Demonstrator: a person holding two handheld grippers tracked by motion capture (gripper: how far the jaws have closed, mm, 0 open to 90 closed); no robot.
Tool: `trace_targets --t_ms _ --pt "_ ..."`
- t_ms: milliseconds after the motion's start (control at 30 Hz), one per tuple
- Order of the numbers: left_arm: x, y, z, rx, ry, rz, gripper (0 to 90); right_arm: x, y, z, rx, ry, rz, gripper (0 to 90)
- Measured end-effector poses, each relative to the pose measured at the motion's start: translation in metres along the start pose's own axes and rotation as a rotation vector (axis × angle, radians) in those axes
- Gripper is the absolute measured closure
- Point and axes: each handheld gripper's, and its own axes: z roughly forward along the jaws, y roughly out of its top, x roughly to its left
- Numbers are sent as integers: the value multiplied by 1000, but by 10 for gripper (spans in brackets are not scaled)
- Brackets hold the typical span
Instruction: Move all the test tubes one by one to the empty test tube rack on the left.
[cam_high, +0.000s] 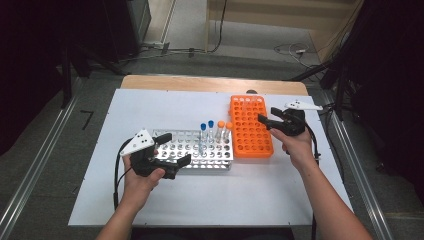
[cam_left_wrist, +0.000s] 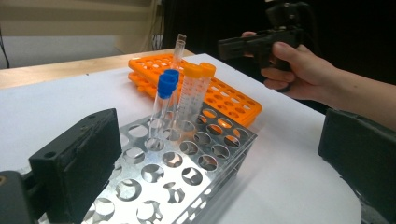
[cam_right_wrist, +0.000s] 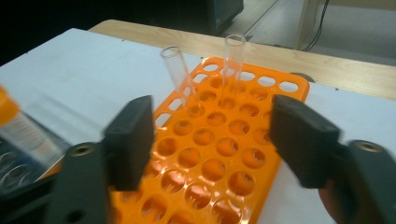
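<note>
Presently, two racks are seen side by side on the white table: a metal rack and an orange rack, the latter taken as the landmark. The metal rack lies just beside the orange rack, on the side towards the person's left hand, their edges close together or touching. In the end of the metal rack nearest the orange rack, two blue-capped tubes and two orange-capped tubes are stood upright, with one clear uncapped tube behind them. In the far rows of the orange rack two clear open tubes are stood, one upright and one tilted, as seen in the right gripper view.

The left gripper is held at the end of the metal rack farthest from the orange rack. Its fingers are spread wide, with that end of the rack between them; no contact with the rack or any tube can be made out, and nothing is held.

The right gripper is held low over the orange rack, at its side away from the metal rack, and is pointed across its holes. Its fingers are set about halfway apart, with only open rack holes between them; nothing is gripped. The two clear open tubes stand beyond the fingertips, apart from them. Some blur is shown in the right gripper view.
</note>
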Motion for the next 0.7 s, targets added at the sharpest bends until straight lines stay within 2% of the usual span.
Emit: trace_targets --t_ms 167,333,467,600,700 --pt "0 1 -2 -9 3 -2 0 -10 4 22 29 10 -1 469" --pt "2 1 -4 -14 9 -12 0 -13 10 40 59 6 -35 541" --pt "3 0 -5 -12 7 -12 0 -18 16 53 86 23 8 552" --pt "4 -1 -6 -14 10 -17 0 -18 16 67 112 7 -30 614" --pt "6 -2 -5 -7 15 -21 0 -20 15 76 126 16 -37 627"
